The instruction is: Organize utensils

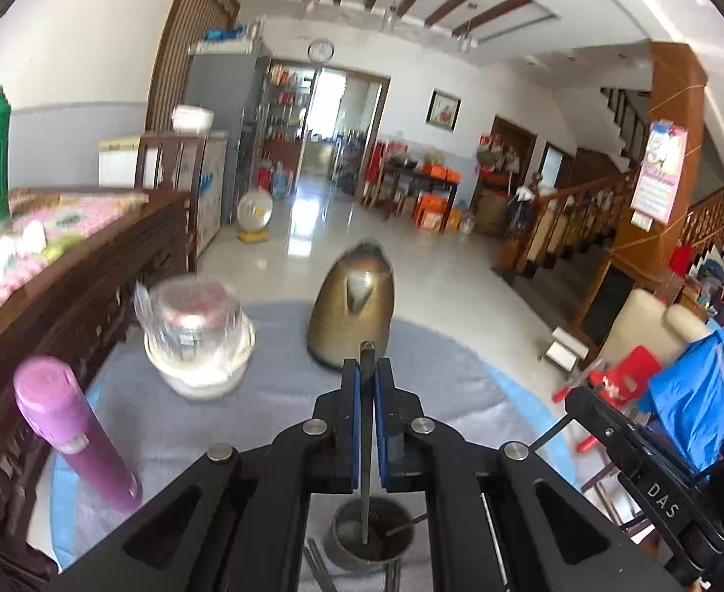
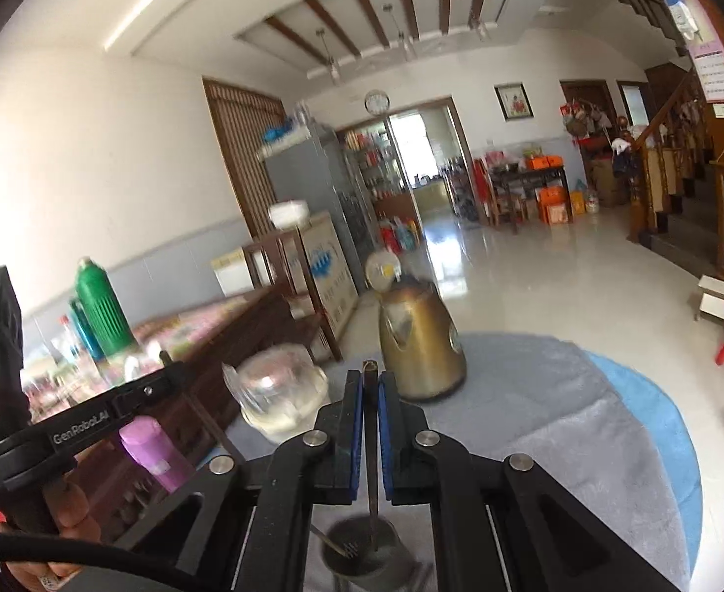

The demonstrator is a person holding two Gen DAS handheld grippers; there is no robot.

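Two grippers: I have left gripper (image 1: 367,370) and right gripper (image 2: 371,380) each clamped on a utensil.
Utensils: both hang into the cup (image 1: 372,537).
Risk: thin handles may slip or snag the rim, tipping it.

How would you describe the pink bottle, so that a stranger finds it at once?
Start from the round table with the grey cloth. At its left edge, beside the dark wooden bench, stands the pink bottle, nearer than the glass jar and the golden kettle. It alone is tall, slim, opaque pink.
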